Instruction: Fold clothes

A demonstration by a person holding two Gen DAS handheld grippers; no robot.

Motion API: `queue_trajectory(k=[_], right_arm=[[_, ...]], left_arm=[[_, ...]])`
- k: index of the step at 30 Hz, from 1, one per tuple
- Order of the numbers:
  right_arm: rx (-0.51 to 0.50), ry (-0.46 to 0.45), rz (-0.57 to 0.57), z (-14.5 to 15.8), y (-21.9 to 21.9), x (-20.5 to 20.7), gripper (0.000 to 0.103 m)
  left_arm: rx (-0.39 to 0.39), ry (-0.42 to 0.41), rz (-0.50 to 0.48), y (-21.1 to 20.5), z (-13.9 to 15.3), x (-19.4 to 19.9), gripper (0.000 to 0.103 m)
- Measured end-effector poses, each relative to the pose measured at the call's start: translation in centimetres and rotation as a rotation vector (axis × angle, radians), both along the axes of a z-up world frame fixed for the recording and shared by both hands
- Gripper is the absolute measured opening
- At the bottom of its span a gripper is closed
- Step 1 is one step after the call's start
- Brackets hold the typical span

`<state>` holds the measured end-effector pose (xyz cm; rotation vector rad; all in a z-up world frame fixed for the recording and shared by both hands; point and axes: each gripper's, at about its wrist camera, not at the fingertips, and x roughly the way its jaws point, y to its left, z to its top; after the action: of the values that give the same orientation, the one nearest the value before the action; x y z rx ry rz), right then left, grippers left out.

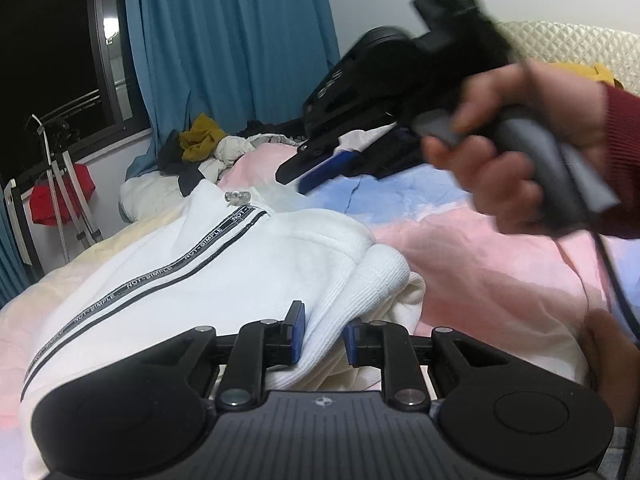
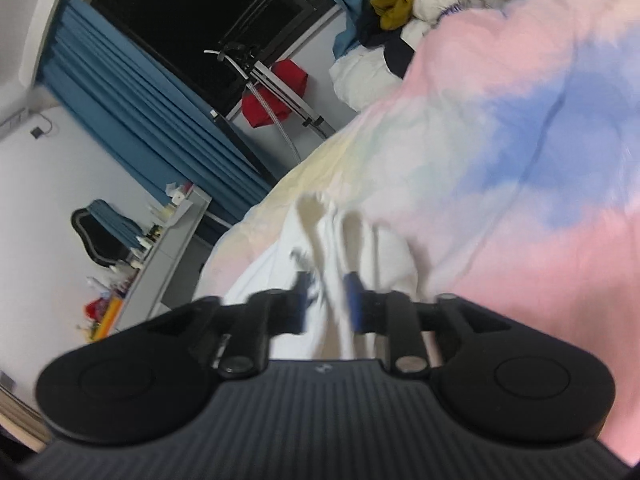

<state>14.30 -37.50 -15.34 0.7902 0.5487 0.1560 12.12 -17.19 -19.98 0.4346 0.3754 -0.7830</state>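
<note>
White ribbed cotton, bunched: cuff or hem of a white garment (image 1: 224, 256) with a black lettered stripe, seen from the left wrist view, lying rumpled on a bed under a pastel pink, blue and yellow bedspread (image 1: 472, 248). Left gripper (image 1: 322, 334) low over the near edge, blue-padded fingers (image 1: 297, 330) partly closed and pinching a thick fold of that ribbed cloth, cloth filling the gap from pad to pad. Right gripper (image 1: 308, 174) raised above the bed, blurred, held by a hand (image 1: 516, 148) in a dark red sleeve; white cloth visible at its fingers, grip not clear from this side. Heap of unfolded clothes (image 1: 216, 148), mustard, white and dark, at the far end of the bed by a blue curtain (image 1: 224, 40).

Right wrist view, tilted and motion-blurred: right gripper (image 2: 330, 300) with fingers (image 2: 354, 300) moderately apart, a hanging pleat of the white garment (image 2: 332, 240) passing between them; pads apparently against the cloth on both sides, though blur leaves real pressure uncertain. Same clothes heap (image 2: 404, 12) in the upper corner; bedspread (image 2: 520, 160) otherwise bare.

Progress, as judged: early. No flat fold yet visible on the garment, only gathered edges in both grippers; spreading, folding and the whole far heap remaining.
</note>
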Motion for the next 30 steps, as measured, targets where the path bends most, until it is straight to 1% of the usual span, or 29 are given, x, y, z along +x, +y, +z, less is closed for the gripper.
queue_trajectory(k=[1,2,3,7,10,12,14,15,16,20,22,24,27,28,29,30], right_arm=[[0.004,0.008,0.009,0.0,0.4,-0.6,0.037],[0.009,0.015,0.018,0.0,0.8,-1.1,0.038],[-0.001,0.012,0.021,0.2,1.2,-1.4,0.038],[-0.035,-0.001,0.04,0.8,2.8,-2.2,0.038],[-0.101,0.046,0.049,0.1,3.7,-1.7,0.037],[-0.108,0.081,0.057,-0.8,4.0,-1.3,0.037],[-0.112,0.069,0.072,-1.0,4.4,-1.5,0.03],[-0.114,0.055,0.089,-0.6,4.6,-1.7,0.013],[-0.12,0.043,0.091,-0.3,4.8,-2.0,0.009],[-0.132,-0.039,0.046,2.1,5.1,-4.3,0.008],[-0.132,-0.071,0.028,3.0,5.2,-5.6,0.008],[-0.161,-0.009,0.017,2.4,5.4,-5.9,0.008],[-0.217,0.147,0.004,-0.4,5.8,-4.9,0.008],[-0.218,0.176,0.004,-1.0,5.9,-4.6,0.007],[-0.217,0.184,0.001,-1.1,5.9,-4.5,0.008],[-0.21,0.166,-0.001,-0.8,5.9,-4.6,0.01]], left_arm=[[0.003,-0.006,-0.007,0.1,0.0,-0.4,0.028],[0.005,-0.012,-0.014,0.2,0.0,-0.9,0.032],[0.009,-0.017,-0.018,0.2,0.0,-1.7,0.034],[0.011,-0.022,-0.028,0.7,0.5,-3.5,0.037],[0.008,-0.011,-0.009,1.5,1.0,-4.4,0.04],[0.005,0.004,0.017,1.9,1.6,-4.7,0.04],[-0.017,0.033,0.044,2.5,2.5,-5.1,0.04],[-0.036,0.047,0.065,3.0,3.1,-5.3,0.041],[-0.057,0.061,0.087,3.5,3.6,-5.4,0.041],[-0.139,0.113,0.165,5.9,5.8,-5.7,0.046],[-0.157,0.136,0.205,6.9,6.3,-5.6,0.048],[-0.173,0.159,0.246,7.8,6.7,-5.4,0.049],[-0.194,0.2,0.305,9.1,7.3,-5.0,0.05],[-0.198,0.21,0.315,9.5,7.5,-5.0,0.05],[-0.203,0.218,0.324,9.9,7.7,-4.9,0.052],[-0.207,0.226,0.333,10.2,7.9,-4.9,0.055]])
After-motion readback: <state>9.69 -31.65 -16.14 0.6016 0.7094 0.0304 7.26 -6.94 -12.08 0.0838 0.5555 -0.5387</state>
